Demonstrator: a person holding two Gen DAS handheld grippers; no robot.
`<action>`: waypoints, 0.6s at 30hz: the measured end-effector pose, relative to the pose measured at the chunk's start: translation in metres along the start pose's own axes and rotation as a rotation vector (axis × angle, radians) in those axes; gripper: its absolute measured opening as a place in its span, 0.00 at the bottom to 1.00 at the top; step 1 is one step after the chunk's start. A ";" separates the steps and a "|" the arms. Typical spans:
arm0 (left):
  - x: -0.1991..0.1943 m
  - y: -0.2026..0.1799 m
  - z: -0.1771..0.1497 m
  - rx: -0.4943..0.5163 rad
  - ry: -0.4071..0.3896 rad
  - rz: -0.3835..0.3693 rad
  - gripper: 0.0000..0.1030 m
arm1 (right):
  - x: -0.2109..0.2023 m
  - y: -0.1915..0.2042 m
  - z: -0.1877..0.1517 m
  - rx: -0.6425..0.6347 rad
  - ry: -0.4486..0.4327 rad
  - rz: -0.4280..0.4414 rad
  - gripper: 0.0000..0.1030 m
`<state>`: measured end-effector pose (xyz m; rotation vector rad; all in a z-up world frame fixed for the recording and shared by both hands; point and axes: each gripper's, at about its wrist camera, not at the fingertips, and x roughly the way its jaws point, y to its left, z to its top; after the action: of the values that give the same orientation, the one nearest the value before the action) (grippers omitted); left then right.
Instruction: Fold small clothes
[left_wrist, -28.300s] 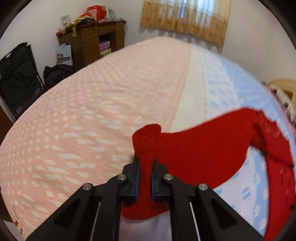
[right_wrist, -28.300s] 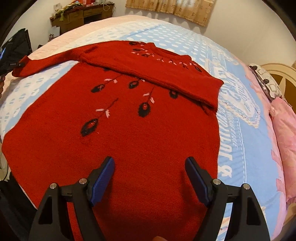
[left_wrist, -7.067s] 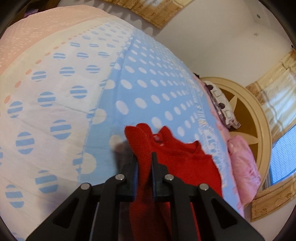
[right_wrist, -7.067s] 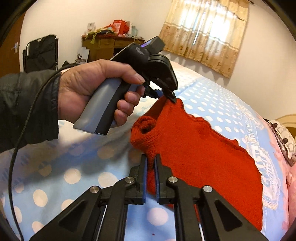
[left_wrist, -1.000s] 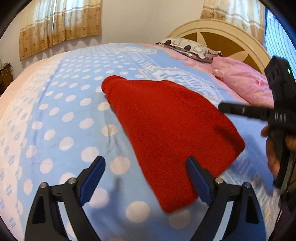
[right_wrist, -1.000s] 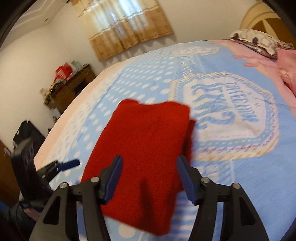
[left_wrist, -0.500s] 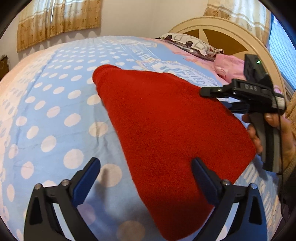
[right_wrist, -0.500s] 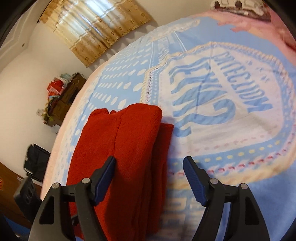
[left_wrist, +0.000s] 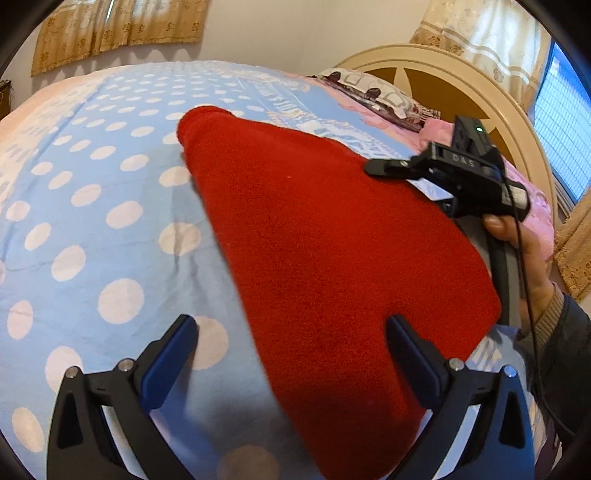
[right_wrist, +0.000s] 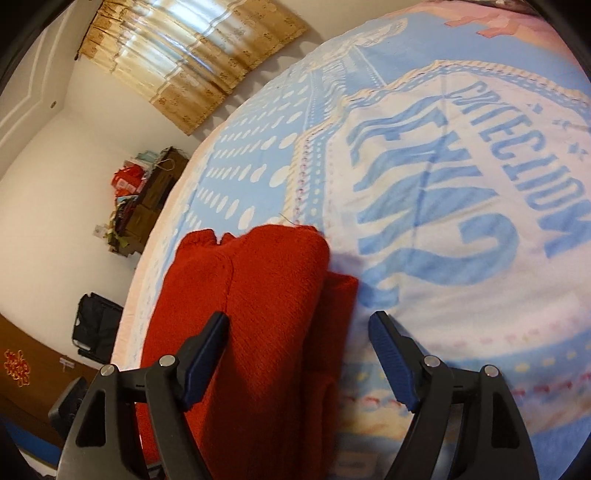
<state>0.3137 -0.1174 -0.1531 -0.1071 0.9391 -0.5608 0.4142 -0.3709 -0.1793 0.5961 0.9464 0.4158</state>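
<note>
While the red sweater lies folded on the bed, this is what I see:
Red sweater (left_wrist: 332, 258): folded into a thick rectangle, flat on the blue dotted bedspread (left_wrist: 92, 221).
Left gripper (left_wrist: 291, 354): fingers wide apart and empty, low over the sweater's near edge.
Right gripper (right_wrist: 299, 354): fingers have just been opening; they hold nothing, above the sweater's stepped edge.
Right hand (left_wrist: 524, 251): grips the handle.
</note>
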 end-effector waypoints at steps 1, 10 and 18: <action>0.000 0.000 0.001 -0.001 -0.001 -0.005 1.00 | 0.002 0.002 0.001 -0.010 0.006 0.022 0.74; 0.004 -0.007 0.002 0.035 0.011 -0.005 1.00 | 0.017 0.015 -0.006 -0.076 0.041 0.091 0.55; 0.007 -0.009 0.004 0.057 0.018 0.008 1.00 | 0.021 0.015 -0.011 -0.080 0.032 0.099 0.42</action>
<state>0.3162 -0.1292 -0.1528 -0.0473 0.9402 -0.5809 0.4150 -0.3437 -0.1878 0.5659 0.9293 0.5504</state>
